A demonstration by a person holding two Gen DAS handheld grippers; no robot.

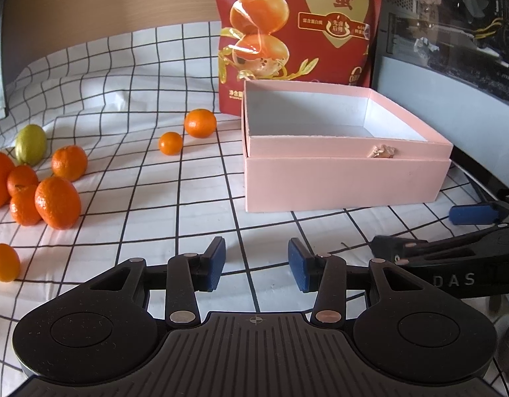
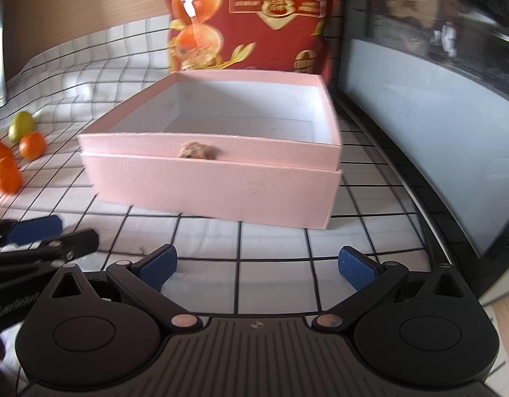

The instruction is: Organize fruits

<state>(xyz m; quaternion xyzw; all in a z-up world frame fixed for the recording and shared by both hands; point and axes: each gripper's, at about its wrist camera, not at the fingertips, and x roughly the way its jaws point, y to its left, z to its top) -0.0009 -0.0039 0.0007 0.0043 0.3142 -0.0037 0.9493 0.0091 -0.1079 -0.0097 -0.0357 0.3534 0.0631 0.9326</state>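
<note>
Blue-padded left gripper (image 1: 257, 265) part open, empty, low over my cloth | right gripper (image 2: 257, 267) wide, empty (facing the box) | pink box (image 1: 347, 178) open, bare, ready for fruit | oranges (image 1: 57, 202) heaped left, near green fruit (image 1: 31, 144)

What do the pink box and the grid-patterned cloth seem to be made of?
Pink box: probably matte paperboard, given its thin, straight walls, white lining and no shine.
Grid-patterned cloth: likely soft woven fabric, since it wrinkles and its black lines bend over folds.
</note>
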